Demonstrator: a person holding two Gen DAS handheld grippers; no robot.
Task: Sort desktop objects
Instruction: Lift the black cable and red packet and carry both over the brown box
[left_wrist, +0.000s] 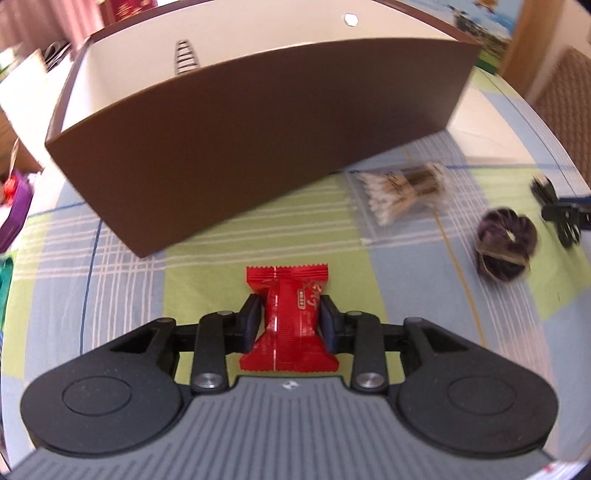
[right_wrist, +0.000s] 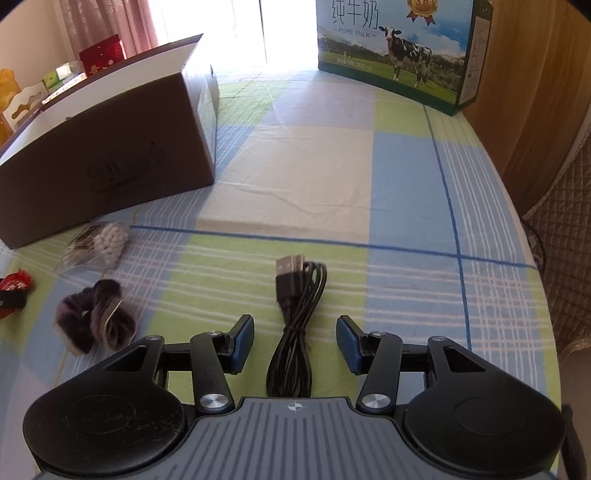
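A red candy packet (left_wrist: 288, 317) lies flat on the checked tablecloth (left_wrist: 122, 258), and the left gripper (left_wrist: 290, 319) pinches it across its middle, 1 blue pad (left_wrist: 253, 325) pressing each long side so the wrapper narrows at the waist. Its 2 crimped ends stick out beyond the jaws.

Just past the packet stands a brown box (left_wrist: 258, 140) with a pale lining, open at the top. From the left wrist view, only part of its interior shows: a small dark ribbed item (left_wrist: 185, 57) leans against the far inner wall, and the floor of the box is hidden by the near wall.

Near the box's right front corner lies a clear bag of cotton swabs (left_wrist: 400, 194). Further right on the cloth sits a dark purple hair scrunchie (left_wrist: 506, 245).

The right gripper (right_wrist: 295, 345) hovers with its jaws spread on either side of a black USB cable (right_wrist: 295, 325), coiled into a long loop with its plug pointing away. Neither pad touches the cable.

In the right wrist view, the scrunchie (right_wrist: 96, 317) and swab bag (right_wrist: 99, 245) lie to the left of the cable, well apart from it. At the far right corner of the cloth stands a milk carton case (right_wrist: 399, 48) printed with a cow.
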